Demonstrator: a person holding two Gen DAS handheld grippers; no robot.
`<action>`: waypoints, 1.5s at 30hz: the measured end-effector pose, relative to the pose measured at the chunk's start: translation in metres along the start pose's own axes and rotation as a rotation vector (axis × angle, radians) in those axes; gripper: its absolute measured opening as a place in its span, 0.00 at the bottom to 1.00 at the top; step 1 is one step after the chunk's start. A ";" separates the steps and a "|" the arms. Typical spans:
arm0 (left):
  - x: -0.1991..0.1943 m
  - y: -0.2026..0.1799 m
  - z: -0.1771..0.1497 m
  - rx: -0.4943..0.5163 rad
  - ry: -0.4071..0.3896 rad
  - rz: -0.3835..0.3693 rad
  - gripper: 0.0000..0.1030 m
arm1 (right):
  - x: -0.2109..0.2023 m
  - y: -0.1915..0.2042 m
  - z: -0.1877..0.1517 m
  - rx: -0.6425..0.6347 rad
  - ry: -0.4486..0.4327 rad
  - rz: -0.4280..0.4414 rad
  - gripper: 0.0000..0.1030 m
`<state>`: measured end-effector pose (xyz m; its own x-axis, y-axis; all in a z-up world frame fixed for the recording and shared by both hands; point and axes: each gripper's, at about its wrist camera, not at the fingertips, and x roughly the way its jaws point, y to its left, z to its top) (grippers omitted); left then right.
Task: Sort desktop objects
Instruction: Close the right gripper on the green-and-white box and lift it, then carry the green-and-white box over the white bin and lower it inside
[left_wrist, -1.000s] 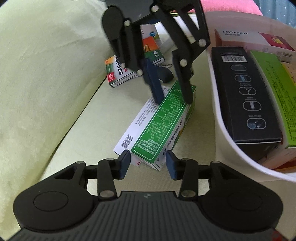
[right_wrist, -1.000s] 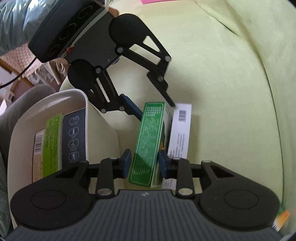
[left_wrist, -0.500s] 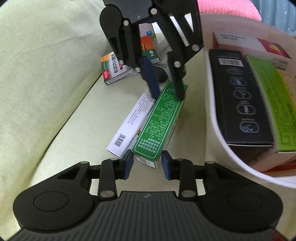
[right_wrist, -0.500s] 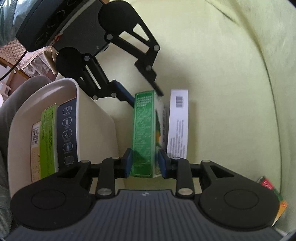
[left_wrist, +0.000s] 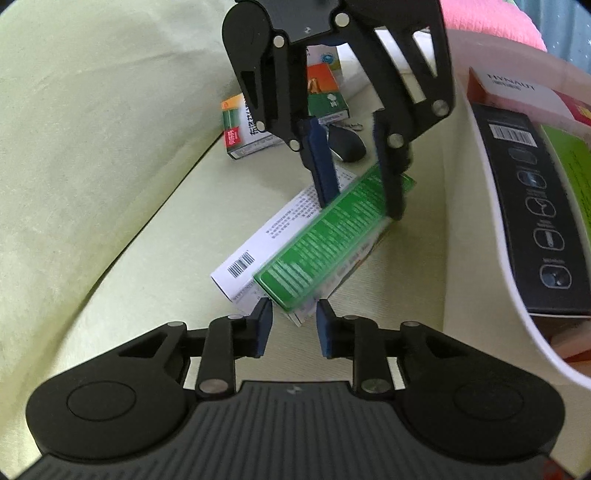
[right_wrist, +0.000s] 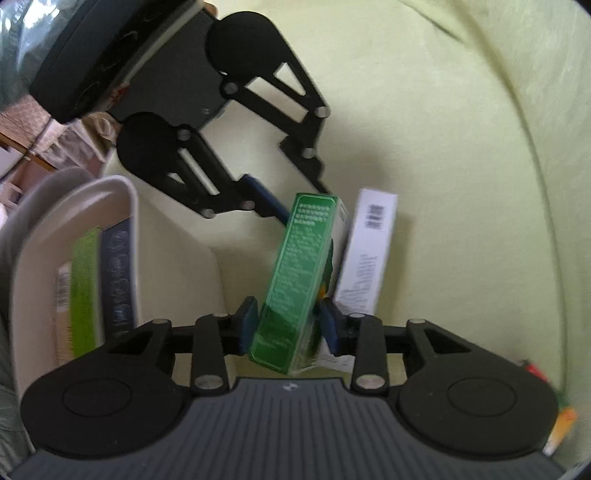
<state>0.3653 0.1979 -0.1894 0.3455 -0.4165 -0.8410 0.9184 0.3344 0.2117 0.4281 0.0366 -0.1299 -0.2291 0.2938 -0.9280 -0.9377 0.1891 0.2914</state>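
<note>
Between both grippers, green box (right_wrist: 295, 280) runs lengthwise: right gripper (right_wrist: 288, 325) clamps 1 end; left gripper (left_wrist: 293, 323), pads apart, faces the other.

white bin wall (left_wrist: 480, 206) close right, bare cushion (left_wrist: 110, 184) left

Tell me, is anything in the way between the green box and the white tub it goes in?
Only the tub's own wall. The green box is pinched in the right tongs, and the white tub sits right beside it, with bare cushion between them. The box must clear the tub's rim. The left tongs are open at the box's other end.
</note>
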 end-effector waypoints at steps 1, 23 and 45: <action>0.000 0.000 0.000 0.004 0.003 0.001 0.29 | 0.000 -0.002 0.001 0.011 0.007 -0.006 0.27; -0.009 0.012 -0.024 0.044 -0.056 0.043 0.38 | 0.012 0.027 0.000 -0.335 0.101 -0.228 0.29; -0.145 -0.015 -0.005 0.076 -0.090 0.236 0.35 | -0.099 0.128 0.028 -0.256 -0.167 -0.423 0.25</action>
<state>0.3008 0.2573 -0.0728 0.5646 -0.4093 -0.7168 0.8210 0.3681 0.4365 0.3382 0.0575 0.0056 0.2092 0.3911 -0.8963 -0.9778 0.0943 -0.1870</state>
